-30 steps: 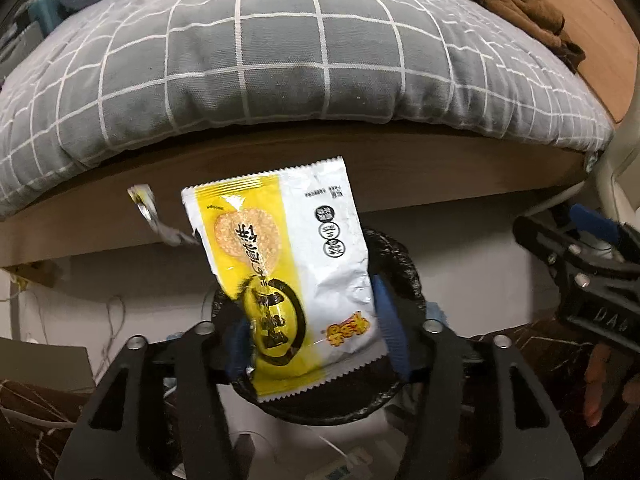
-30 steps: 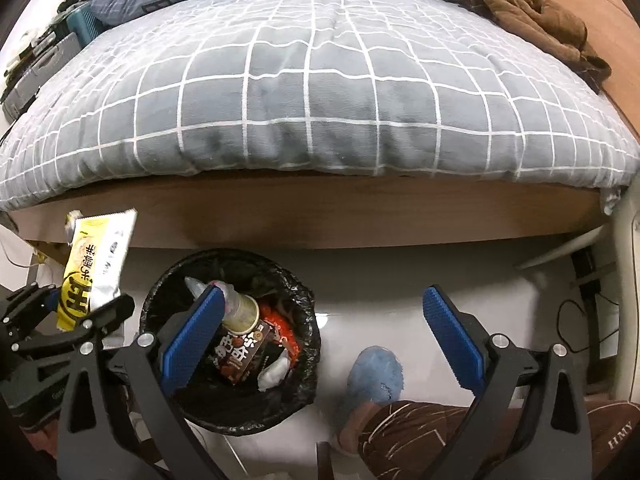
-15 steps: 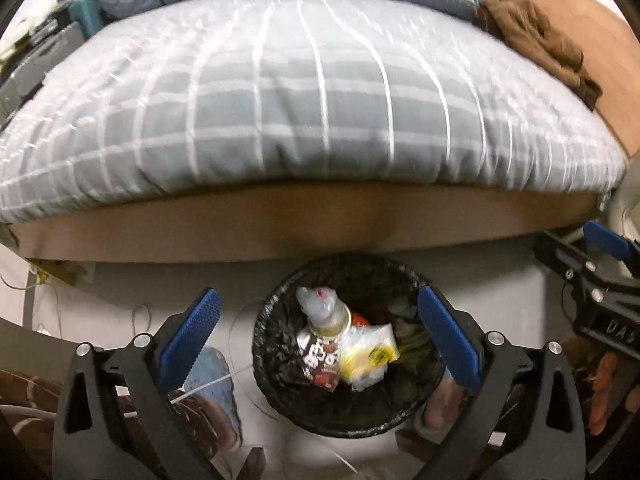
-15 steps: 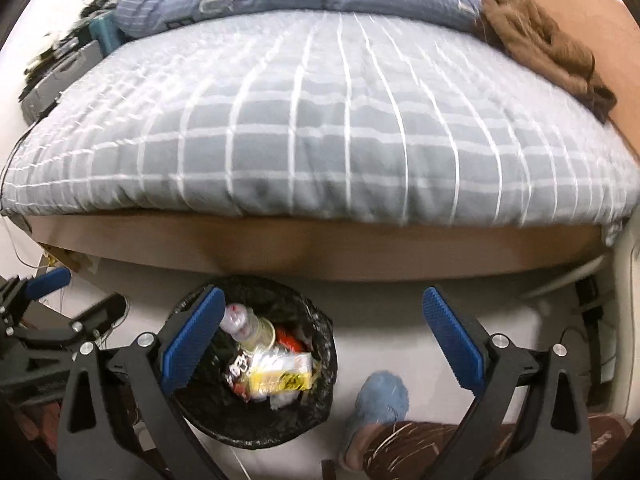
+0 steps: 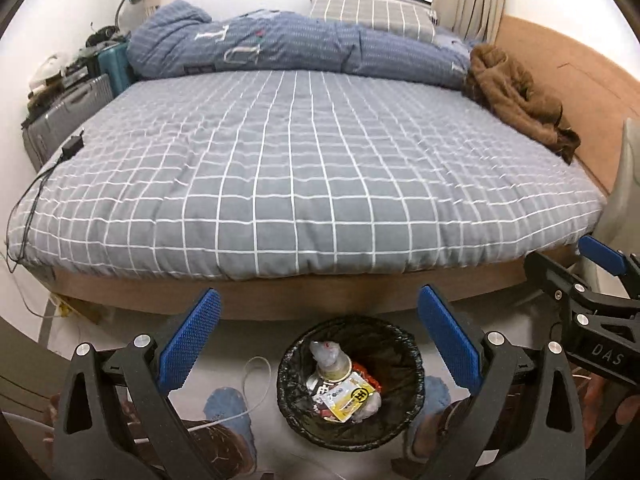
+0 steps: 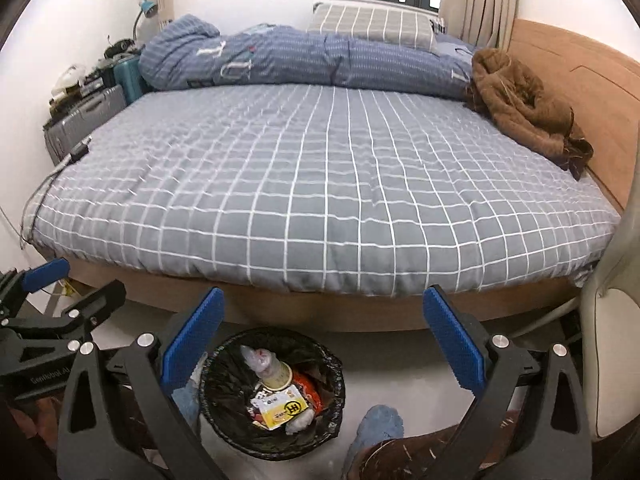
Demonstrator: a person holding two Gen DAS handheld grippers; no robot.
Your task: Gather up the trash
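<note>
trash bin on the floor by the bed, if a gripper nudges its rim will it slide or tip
The trash bin would probably slide or tip easily: it looks small and holds only light trash, a yellow snack wrapper and a plastic cup. Its black liner is crinkled and loose, so it would likely crumple and slip under a pad. The pale floor looks smooth, favouring sliding.

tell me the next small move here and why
Probably sweep both views across the bed for leftover trash. The yellow snack packet already lies in the black bin, both grippers, left and right, are open and empty, and no litter shows on the checked cover.
</note>
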